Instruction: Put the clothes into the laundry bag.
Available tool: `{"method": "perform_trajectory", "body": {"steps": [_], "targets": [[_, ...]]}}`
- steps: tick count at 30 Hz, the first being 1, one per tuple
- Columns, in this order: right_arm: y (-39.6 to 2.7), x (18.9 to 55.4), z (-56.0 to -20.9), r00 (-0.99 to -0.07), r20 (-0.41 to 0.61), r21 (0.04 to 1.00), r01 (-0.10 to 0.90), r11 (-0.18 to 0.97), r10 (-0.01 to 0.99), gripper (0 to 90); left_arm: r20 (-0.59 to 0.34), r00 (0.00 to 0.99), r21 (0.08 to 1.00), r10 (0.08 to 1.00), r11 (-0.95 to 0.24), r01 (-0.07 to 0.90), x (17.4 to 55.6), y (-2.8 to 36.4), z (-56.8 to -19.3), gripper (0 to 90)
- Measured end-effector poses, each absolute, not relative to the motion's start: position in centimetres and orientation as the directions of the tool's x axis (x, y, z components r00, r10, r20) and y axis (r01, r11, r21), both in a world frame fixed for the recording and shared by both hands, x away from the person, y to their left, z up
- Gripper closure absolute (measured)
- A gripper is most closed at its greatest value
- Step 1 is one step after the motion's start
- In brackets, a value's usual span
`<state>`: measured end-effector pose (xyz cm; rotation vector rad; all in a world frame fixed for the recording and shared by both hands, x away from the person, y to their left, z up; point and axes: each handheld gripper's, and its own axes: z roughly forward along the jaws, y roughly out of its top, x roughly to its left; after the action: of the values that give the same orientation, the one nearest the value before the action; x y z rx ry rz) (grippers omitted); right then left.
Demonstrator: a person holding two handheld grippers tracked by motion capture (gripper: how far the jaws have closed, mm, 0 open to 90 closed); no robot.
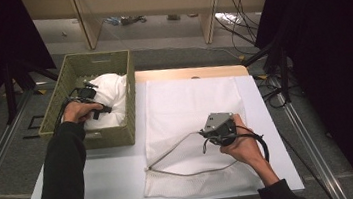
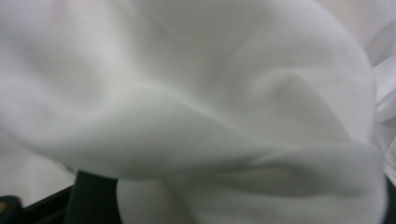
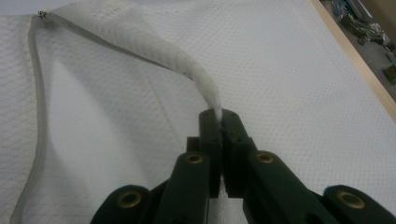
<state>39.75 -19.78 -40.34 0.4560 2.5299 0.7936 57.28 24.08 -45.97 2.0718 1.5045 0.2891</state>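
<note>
The right gripper is pinching the mesh laundry bag's zipper edge, lifting its mouth open toward nine o'clock, while the left gripper, its grip hidden from me, is reaching into the white cloth in the basket.

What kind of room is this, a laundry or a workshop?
Probably a lab or test workspace: a white table ringed by black curtains, loose cables on the floor, and a wicker basket of white cloth.

Mesh bag: white cloth with a dimpled net weave, matt, grey zipper tape along its opening. White cloth in the woven basket looks smooth and soft; basket is coarse olive wicker. Counter smooth matt white; right gripper fingers matt black plastic with brass-coloured rivets.
</note>
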Motion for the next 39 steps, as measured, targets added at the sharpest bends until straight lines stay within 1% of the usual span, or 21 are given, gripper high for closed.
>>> {"method": "perform_trajectory", "body": {"steps": [2,3,4,5,6,7,9,10,12,14,16,18,22,23,26,30,32,35,36,37,39], "targets": [[-19.8,39.7,-40.4,-0.845,-0.316,0.598,0.176,0.782,0.432,89.6,-0.078,0.402,0.555,0.912,-0.295,0.778,57.6,23.6,-46.5,14.1],[-19.8,39.6,-40.3,-0.834,-0.305,0.609,0.2,0.767,0.46,89.5,-0.061,0.4,0.558,0.915,-0.301,0.774,57.6,23.3,-46.8,6.2],[-19.9,39.8,-40.2,-0.832,-0.342,0.606,0.16,0.779,0.437,89.6,-0.052,0.391,0.557,0.919,-0.299,0.775,57.7,23.1,-47.1,1.4],[-20.0,39.8,-40.1,-0.836,-0.332,0.601,0.17,0.781,0.437,89.5,-0.038,0.386,0.549,0.922,-0.304,0.779,57.9,22.8,-47.2,0.0],[-19.9,39.8,-40.2,-0.834,-0.327,0.61,0.172,0.773,0.443,89.5,-0.041,0.361,0.551,0.932,-0.28,0.786,58.2,22.8,-46.9,2.1],[-20.0,39.7,-40.2,-0.84,-0.312,0.605,0.184,0.775,0.443,89.5,-0.054,0.338,0.542,0.94,-0.256,0.801,58.2,23.0,-46.5,15.7],[-20.0,39.7,-40.1,-0.833,-0.325,0.608,0.178,0.774,0.447,89.5,-0.067,0.342,0.541,0.937,-0.254,0.802,58.1,23.5,-46.0,35.4],[-20.0,39.7,-40.1,-0.833,-0.325,0.608,0.178,0.774,0.447,89.5,-0.076,0.341,0.544,0.937,-0.247,0.802,58.1,23.6,-45.9,35.4],[-20.1,39.6,-40.1,-0.837,-0.317,0.609,0.18,0.772,0.445,89.6,-0.082,0.327,0.538,0.942,-0.234,0.81,58.1,23.7,-45.7,40.2],[-20.2,39.6,-40.1,-0.83,-0.322,0.614,0.182,0.768,0.455,89.5,-0.078,0.329,0.553,0.941,-0.233,0.8,57.9,23.8,-45.5,42.1],[-20.3,39.8,-40.0,-0.833,-0.317,0.618,0.181,0.765,0.454,89.6,-0.112,0.312,0.553,0.943,-0.202,0.808,57.9,24.2,-45.0,45.2],[-20.3,39.7,-40.0,-0.835,-0.315,0.615,0.182,0.767,0.451,89.5,-0.116,0.318,0.559,0.941,-0.203,0.804,57.8,24.4,-44.8,45.7],[-20.4,39.8,-40.0,-0.83,-0.316,0.623,0.184,0.761,0.46,89.5,-0.186,0.304,0.582,0.934,-0.144,0.8,57.4,25.4,-43.9,47.3],[-20.4,39.8,-40.0,-0.829,-0.319,0.619,0.185,0.763,0.459,89.6,-0.183,0.301,0.597,0.936,-0.137,0.79,57.3,25.6,-43.6,47.4],[-20.5,39.7,-40.0,-0.823,-0.297,0.623,0.217,0.751,0.484,89.6,-0.24,0.269,0.638,0.933,-0.057,0.768,57.0,26.0,-42.5,47.5],[-20.6,39.9,-39.9,-0.833,-0.327,0.616,0.17,0.769,0.446,89.6,-0.317,0.267,0.664,0.91,0.012,0.748,56.6,27.0,-40.8,47.4],[-20.5,39.7,-39.9,-0.818,-0.307,0.627,0.21,0.75,0.486,89.6,-0.318,0.26,0.677,0.912,0.026,0.735,56.3,27.4,-40.1,47.4],[-20.4,39.8,-39.9,-0.828,-0.312,0.62,0.195,0.76,0.467,89.6,-0.31,0.268,0.69,0.912,0.022,0.724,55.9,28.1,-38.9,47.3],[-20.5,39.9,-39.9,-0.822,-0.342,0.618,0.169,0.768,0.456,89.6,-0.31,0.272,0.695,0.911,0.022,0.719,55.8,28.3,-38.4,47.3],[-20.4,39.9,-39.9,-0.828,-0.312,0.619,0.195,0.761,0.466,89.5,-0.323,0.271,0.7,0.907,0.036,0.713,55.7,28.6,-38.0,47.3],[-20.4,39.9,-39.9,-0.826,-0.313,0.621,0.196,0.759,0.469,89.6,-0.347,0.261,0.713,0.901,0.073,0.698,55.5,29.0,-36.9,47.2]]}}
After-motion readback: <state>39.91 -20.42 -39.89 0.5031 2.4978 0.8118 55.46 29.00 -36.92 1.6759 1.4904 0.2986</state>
